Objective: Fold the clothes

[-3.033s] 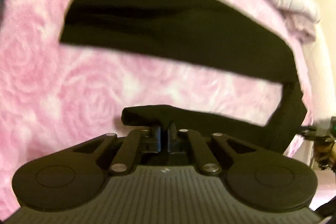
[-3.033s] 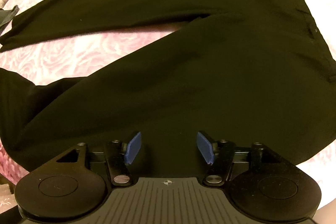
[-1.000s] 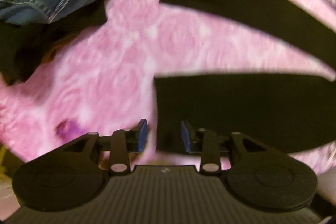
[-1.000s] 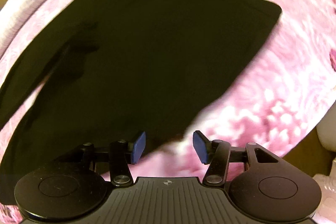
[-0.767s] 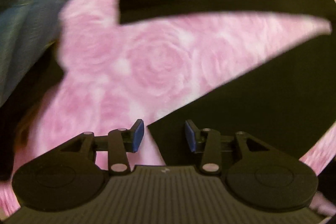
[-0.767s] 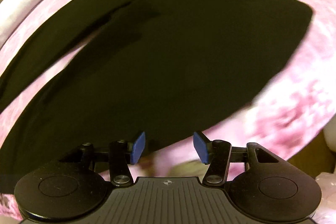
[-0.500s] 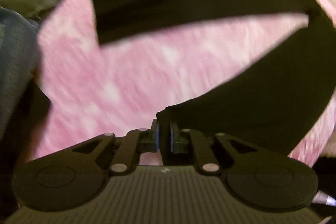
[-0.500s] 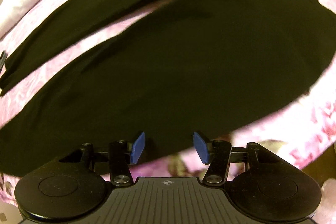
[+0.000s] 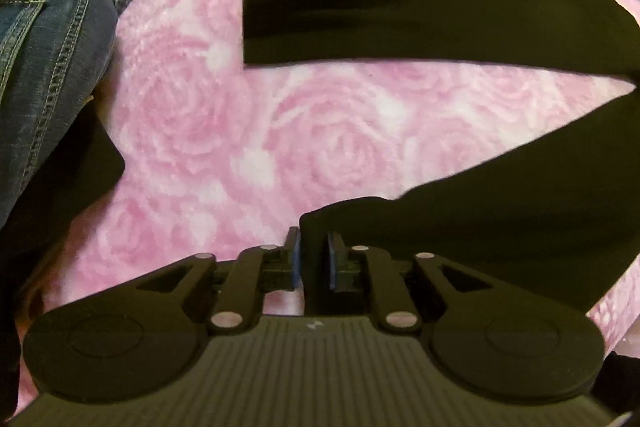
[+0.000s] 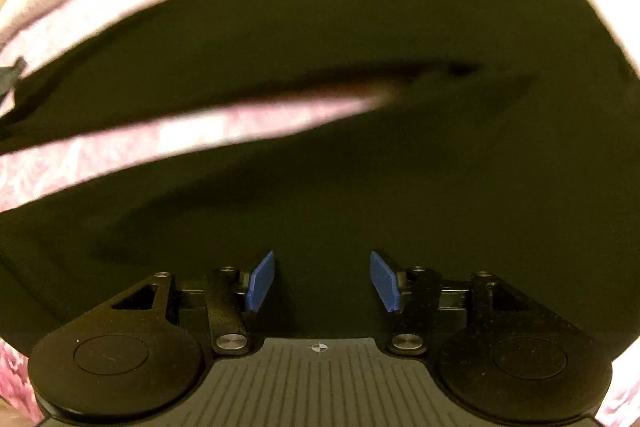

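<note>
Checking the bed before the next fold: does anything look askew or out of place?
The black trousers lie with legs splayed apart, pink blanket showing between them. Jeans are heaped at the left. Nothing is damaged.

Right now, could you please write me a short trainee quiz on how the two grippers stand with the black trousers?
1. True or false: the left gripper is shut on a trouser-leg hem.
2. The right gripper is: A) open over the trousers; B) shut on the jeans; C) out of view.
3. Which garment lies at the left edge of the left wrist view?

Key: 1 true; 2 A; 3 the jeans, lying on the pink blanket.
</note>
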A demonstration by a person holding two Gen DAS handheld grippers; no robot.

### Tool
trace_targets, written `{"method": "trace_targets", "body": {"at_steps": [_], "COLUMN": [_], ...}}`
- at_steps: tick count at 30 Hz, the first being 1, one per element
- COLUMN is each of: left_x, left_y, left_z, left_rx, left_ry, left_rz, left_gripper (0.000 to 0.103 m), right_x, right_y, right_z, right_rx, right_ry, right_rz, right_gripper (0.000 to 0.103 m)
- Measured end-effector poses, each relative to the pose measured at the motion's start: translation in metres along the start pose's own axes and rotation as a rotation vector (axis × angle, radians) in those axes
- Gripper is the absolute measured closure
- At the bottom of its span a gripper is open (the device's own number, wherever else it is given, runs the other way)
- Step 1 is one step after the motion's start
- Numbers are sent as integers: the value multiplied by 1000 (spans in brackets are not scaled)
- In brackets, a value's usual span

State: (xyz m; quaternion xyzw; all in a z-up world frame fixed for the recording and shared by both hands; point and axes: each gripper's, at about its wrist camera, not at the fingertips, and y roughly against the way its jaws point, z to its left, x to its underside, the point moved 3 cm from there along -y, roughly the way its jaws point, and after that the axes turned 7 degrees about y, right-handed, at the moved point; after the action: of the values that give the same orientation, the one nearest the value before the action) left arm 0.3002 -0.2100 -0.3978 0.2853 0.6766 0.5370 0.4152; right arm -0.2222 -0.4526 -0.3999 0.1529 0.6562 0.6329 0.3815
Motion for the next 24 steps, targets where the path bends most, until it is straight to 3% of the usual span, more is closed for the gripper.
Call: {"method": "trace_targets", "body": {"at_steps": [4, 6, 8, 13, 15, 19, 20, 21, 24], "left_x": [13, 32, 59, 139, 156, 160, 158, 155, 122], "left_y": [37, 61, 82, 80, 60, 19, 14, 11, 33], "left_z": [14, 17, 5, -69, -94, -122, -124, -124, -109], "left_rx": [-108, -165, -213, -195, -216, -297, -305, -307, -189], "left_ry": [9, -46, -185, -639, -794, -993, -1026, -1049, -884], "left_rz": [-67, -103, -127, -120, -119, -151, -140, -127, -55], "left_gripper": [85, 82, 81, 70, 70, 71, 79, 96, 101], "right_x": [10, 19, 30, 72, 88, 96, 97, 96, 92], "right_y": [6, 18, 34, 42, 43, 40, 44, 46, 50], "right_z": [-9, -5, 6, 51, 52, 39, 35, 30, 9], "right_rx": [57, 77, 90, 35, 33, 61, 71, 85, 136], "right_ry": [1, 67, 174, 442, 465, 442, 444, 452, 475], "right_rz": [46, 33, 4, 7, 27, 44, 42, 38, 29], "right_gripper": [46, 45, 45, 45, 45, 45, 44, 44, 44]}}
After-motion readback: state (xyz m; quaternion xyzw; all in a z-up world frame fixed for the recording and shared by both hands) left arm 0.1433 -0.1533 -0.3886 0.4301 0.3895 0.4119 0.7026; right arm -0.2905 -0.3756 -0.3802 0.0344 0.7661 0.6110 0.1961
